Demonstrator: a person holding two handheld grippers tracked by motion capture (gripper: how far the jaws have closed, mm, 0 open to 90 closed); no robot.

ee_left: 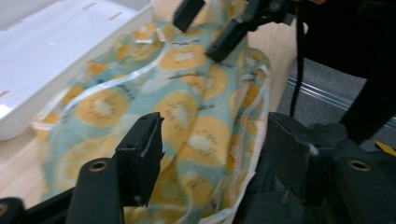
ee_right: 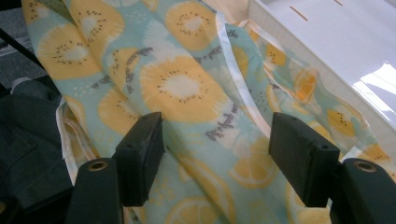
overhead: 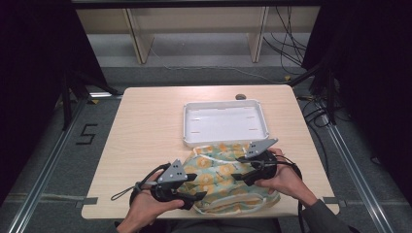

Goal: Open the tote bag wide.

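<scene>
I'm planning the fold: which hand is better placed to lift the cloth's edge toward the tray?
Probably the right gripper: its open fingers straddle the cloth right beside the tray. The left gripper sits at the table's near edge, farther from it.
</scene>
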